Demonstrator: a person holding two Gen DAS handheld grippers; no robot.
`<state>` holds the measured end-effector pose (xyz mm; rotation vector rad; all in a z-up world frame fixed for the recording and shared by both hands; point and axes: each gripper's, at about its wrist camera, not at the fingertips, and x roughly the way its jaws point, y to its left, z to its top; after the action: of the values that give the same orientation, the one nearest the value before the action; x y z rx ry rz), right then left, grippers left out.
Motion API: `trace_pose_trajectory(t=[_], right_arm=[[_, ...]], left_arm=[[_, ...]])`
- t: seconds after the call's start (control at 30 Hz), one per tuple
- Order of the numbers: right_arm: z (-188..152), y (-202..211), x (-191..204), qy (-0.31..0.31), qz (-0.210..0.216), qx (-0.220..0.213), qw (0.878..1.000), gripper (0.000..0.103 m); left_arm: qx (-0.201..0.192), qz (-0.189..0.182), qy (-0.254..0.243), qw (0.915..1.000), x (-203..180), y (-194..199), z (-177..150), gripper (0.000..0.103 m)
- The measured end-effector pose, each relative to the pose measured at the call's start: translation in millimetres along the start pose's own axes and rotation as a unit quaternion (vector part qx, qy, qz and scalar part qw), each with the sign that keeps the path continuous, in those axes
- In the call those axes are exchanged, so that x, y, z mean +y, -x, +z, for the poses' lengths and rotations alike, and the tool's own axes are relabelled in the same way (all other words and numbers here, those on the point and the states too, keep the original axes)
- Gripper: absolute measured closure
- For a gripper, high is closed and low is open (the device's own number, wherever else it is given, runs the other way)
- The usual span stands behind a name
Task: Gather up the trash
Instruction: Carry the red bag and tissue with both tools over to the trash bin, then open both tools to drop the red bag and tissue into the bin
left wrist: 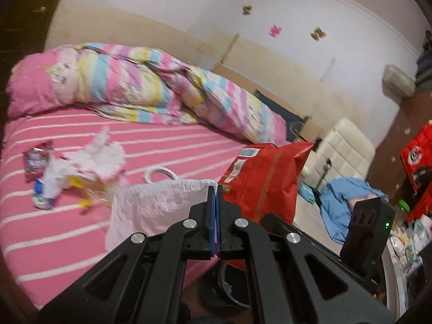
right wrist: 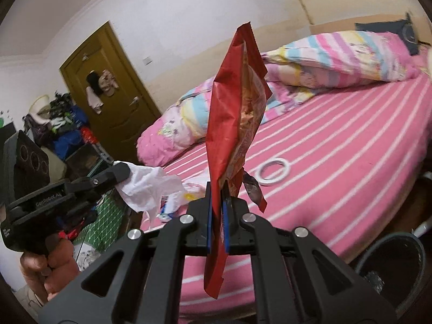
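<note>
glossy red foil packet [right wrist: 232, 124], thin white plastic bag [left wrist: 159, 202]

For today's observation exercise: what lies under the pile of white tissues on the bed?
Under the tissues peek a yellow wrapper and a blue-white packet, on the pink sheet. Anything deeper is covered.

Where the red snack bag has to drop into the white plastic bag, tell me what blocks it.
Nothing visible blocks it. The right gripper is shut on the red snack bag, held upright beside the white plastic bag, which the left gripper pinches by its rim. Whether the bag's mouth gapes open cannot be told.
</note>
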<state>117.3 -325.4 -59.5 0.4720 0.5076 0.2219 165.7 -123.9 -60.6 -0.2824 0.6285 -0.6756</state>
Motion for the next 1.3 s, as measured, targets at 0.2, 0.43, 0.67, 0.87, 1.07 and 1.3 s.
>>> trace_pose_trajectory(t=[0.2, 0.43, 0.67, 0.87, 1.07, 1.3], right_arm=[[-11.2, 37.0, -46.0, -0.034, -0.041, -0.01, 0.999, 0.097], [-39.4, 72.8, -110.1, -0.084, -0.095, -0.012, 0.992, 0.097], [-77.0, 100.9, -163.5, -0.136, -0.153, 0.002, 0.979, 0.097], [-113.9, 121.2, -210.9, -0.181, -0.206, 0.011, 0.962, 0.096], [-144.2, 123.9, -250.9, -0.212, -0.232, 0.035, 0.949, 0.096], [-178.1, 103.8, -293.8, -0.242, -0.249, 0.081, 0.934, 0.096]], left_arm=[[0.04, -0.036, -0.01, 0.9985, -39.5, -41.7, -19.6, 0.103], [0.102, -0.074, -0.035, 0.9914, -92.4, -101.5, -53.7, 0.103], [0.164, -0.096, -0.05, 0.9804, -134.3, -162.4, -93.4, 0.103], [0.222, -0.104, -0.055, 0.9679, -163.9, -211.8, -133.1, 0.103], [0.279, -0.113, -0.037, 0.953, -173.5, -256.2, -174.1, 0.103], [0.349, -0.107, -0.041, 0.9299, -172.4, -313.3, -219.4, 0.102]])
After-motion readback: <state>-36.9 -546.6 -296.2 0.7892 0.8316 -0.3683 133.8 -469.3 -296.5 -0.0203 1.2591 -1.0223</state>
